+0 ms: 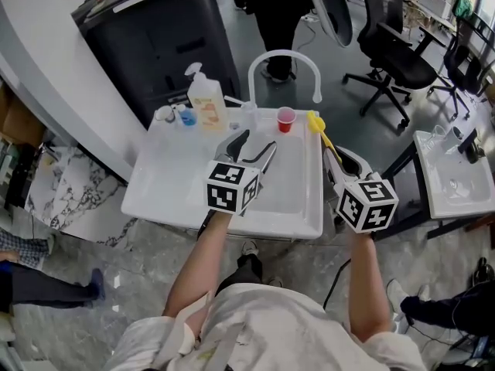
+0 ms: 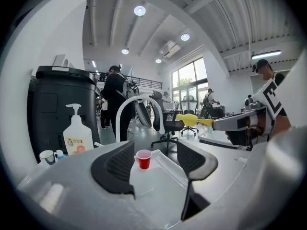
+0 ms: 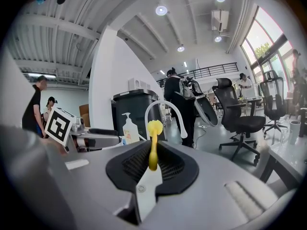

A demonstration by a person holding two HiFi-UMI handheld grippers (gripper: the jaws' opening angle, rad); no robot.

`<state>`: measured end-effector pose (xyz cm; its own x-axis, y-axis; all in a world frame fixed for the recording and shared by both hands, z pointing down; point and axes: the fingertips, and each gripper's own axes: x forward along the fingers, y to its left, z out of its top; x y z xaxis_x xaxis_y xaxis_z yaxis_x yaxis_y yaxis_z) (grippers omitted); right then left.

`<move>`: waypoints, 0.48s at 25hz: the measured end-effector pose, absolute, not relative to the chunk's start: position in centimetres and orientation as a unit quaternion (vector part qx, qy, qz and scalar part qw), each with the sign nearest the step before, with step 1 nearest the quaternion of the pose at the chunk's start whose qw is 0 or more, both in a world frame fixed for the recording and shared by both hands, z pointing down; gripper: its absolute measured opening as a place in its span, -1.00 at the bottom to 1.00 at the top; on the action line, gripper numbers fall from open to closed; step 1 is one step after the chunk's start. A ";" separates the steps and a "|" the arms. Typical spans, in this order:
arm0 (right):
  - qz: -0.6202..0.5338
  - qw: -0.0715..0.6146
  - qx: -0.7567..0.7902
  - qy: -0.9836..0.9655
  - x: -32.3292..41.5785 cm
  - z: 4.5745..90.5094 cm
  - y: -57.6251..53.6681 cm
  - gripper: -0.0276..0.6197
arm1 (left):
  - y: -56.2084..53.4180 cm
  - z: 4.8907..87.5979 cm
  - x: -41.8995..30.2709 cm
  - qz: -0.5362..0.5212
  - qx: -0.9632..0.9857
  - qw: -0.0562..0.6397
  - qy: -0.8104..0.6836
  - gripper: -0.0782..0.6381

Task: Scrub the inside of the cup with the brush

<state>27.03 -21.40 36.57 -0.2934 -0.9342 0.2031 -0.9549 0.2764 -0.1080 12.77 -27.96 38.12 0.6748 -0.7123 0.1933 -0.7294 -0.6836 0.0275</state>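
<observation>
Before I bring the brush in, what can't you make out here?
- Inside of the cup: too small in the head view; the left gripper view sees it side-on, so its wall hides the bottom.
- Bristles of the brush: the right gripper view looks along it end-on; too small in the head view.
- Floor of the sink: partly covered by the left gripper in the head view.

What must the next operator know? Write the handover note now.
Left gripper: open, empty, over the white sink, pointed at the small red plastic cup.
Right gripper: shut on the yellow plastic brush, held over the sink's right rim.
Cup: upright at the sink's back by the white faucet, untouched.
Done: brush in hand.
Left: grasp cup, insert brush, scrub inside.
</observation>
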 end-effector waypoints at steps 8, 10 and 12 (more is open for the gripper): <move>0.098 0.050 0.600 -0.792 27.7 36.4 -26.2 -0.80 | -33.0 38.3 13.7 0.080 0.921 0.044 -0.380 0.01; 0.098 0.048 0.604 -0.789 27.8 36.3 -27.7 -0.80 | -34.5 38.3 14.0 0.079 0.924 0.043 -0.373 0.01; 0.098 0.048 0.608 -0.787 27.9 36.3 -29.2 -0.80 | -36.0 38.5 14.3 0.078 0.927 0.043 -0.365 0.01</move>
